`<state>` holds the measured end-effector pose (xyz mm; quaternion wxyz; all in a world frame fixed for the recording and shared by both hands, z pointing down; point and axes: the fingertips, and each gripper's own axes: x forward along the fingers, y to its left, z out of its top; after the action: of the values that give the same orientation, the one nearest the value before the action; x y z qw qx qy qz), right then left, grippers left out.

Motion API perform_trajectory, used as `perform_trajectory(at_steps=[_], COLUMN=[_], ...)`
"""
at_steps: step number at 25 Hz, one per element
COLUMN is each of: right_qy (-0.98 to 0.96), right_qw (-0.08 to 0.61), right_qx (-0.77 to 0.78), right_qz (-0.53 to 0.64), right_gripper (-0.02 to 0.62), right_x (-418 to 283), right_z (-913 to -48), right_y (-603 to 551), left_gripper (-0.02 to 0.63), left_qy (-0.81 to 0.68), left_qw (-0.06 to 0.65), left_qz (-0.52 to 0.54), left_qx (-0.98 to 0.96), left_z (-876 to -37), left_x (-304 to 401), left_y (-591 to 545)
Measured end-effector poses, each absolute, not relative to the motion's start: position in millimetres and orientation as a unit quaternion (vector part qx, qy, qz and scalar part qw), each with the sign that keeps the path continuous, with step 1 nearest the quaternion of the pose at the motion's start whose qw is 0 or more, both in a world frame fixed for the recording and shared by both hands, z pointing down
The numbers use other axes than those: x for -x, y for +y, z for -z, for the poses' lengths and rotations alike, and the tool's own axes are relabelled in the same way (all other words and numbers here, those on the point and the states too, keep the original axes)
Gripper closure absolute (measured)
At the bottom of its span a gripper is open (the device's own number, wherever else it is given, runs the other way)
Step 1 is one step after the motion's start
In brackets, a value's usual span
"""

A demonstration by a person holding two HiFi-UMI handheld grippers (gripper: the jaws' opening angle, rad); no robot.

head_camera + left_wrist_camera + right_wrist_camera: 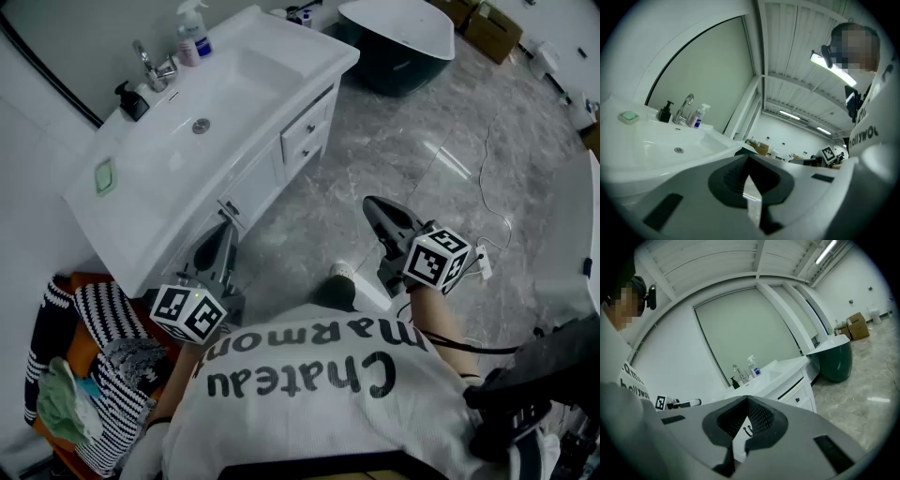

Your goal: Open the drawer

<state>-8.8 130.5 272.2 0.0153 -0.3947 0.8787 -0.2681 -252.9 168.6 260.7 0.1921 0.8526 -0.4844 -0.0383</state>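
A white vanity (225,94) stands at the upper left. Its two drawers (306,131), each with a small dark knob, sit at its right end, both closed. My left gripper (225,225) is shut and empty, its tip close to the cabinet door handles (231,208) under the basin. My right gripper (369,202) hovers over the floor, right of the vanity and below the drawers, shut with nothing in it. In the right gripper view the drawers (799,391) lie ahead past the closed tips of the right gripper (747,399). The left gripper (749,158) looks over the basin (670,145).
A faucet (155,66), spray bottle (192,33), soap dispenser (131,98) and green soap (105,175) sit on the vanity top. A dark tub (403,42) and cardboard boxes (492,28) stand at the back. A basket of clothes (84,375) is at lower left, and a cable (487,178) lies on the marble floor.
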Motion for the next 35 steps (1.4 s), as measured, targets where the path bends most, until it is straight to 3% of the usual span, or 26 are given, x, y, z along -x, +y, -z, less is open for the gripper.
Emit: perform_trajectory(at_steps=[17, 35], right_qy=[0.891, 0.93], right_qw=[0.008, -0.037], right_qx=[0.363, 0.267], right_qz=[0.272, 0.251], right_gripper=[0.586, 0.586], right_x=[4, -42], right_z=[-276, -290], right_y=[99, -8], left_gripper=[0.597, 0.598], left_qy=[-0.506, -0.583], left_qw=[0.205, 0.206], left_qz=[0.031, 0.053], left_qx=[-0.837, -0.784], left_z=[-267, -281], left_x=[242, 174], left_y=[147, 86])
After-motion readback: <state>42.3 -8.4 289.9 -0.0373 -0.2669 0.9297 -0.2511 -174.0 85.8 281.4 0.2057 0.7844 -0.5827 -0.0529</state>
